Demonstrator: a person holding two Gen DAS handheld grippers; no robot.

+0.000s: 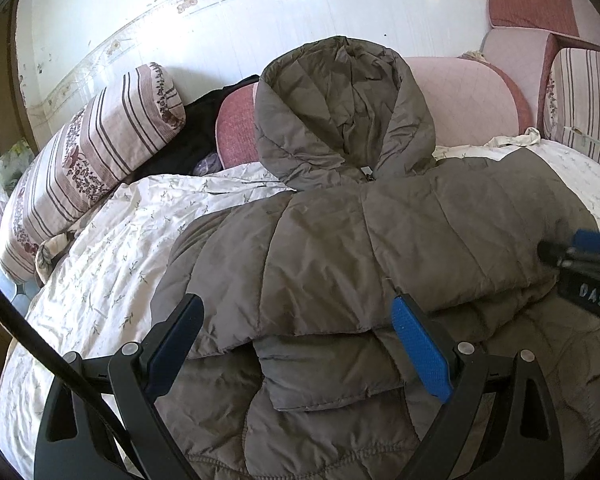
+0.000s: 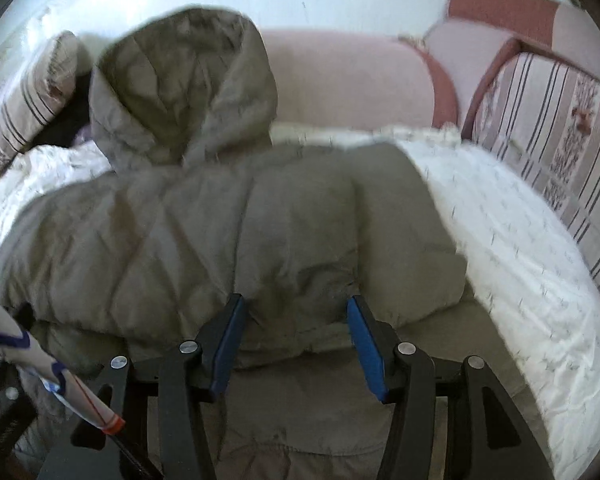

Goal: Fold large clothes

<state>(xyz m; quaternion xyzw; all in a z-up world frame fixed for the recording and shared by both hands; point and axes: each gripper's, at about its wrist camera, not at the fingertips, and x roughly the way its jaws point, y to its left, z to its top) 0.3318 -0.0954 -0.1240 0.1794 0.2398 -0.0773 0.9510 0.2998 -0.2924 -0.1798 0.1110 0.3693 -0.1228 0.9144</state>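
Left tongs (image 1: 296, 324): jaws stood wide apart, nothing pinched; the folded edge of the jacket lay in the gap below them, the pads clear of it.
Right tongs (image 2: 294, 336): jaws part-way open with the jacket's folded edge bulging between the blue pads (image 2: 364, 344); whether the pads pressed the cloth could not be told, the view being blurred.
Right tongs seen from the left: only their tip (image 1: 580, 252) showed, at the jacket's right edge.
Jacket (image 1: 380, 240): grey-brown quilted puffer, lying on the bed across its middle, nearer the front edge than the side edges.
Jacket axis: long axis ran from the bed's front edge toward the back edge; collar end pointed away from both tongs.
Hood (image 1: 340, 108): at the far end, opening face-up, propped on the pink cushions (image 1: 472, 100) along the bed's back edge.
Jacket fold: upper layer doubled over the lower body, its edge crosswise just before the tongs.
Bed (image 1: 112, 248): covered by a white sprigged sheet, bare on both sides of the jacket.
Striped pillow (image 1: 96, 160): at the bed's far left corner.
Striped cushion (image 2: 560, 140): along the bed's right edge.
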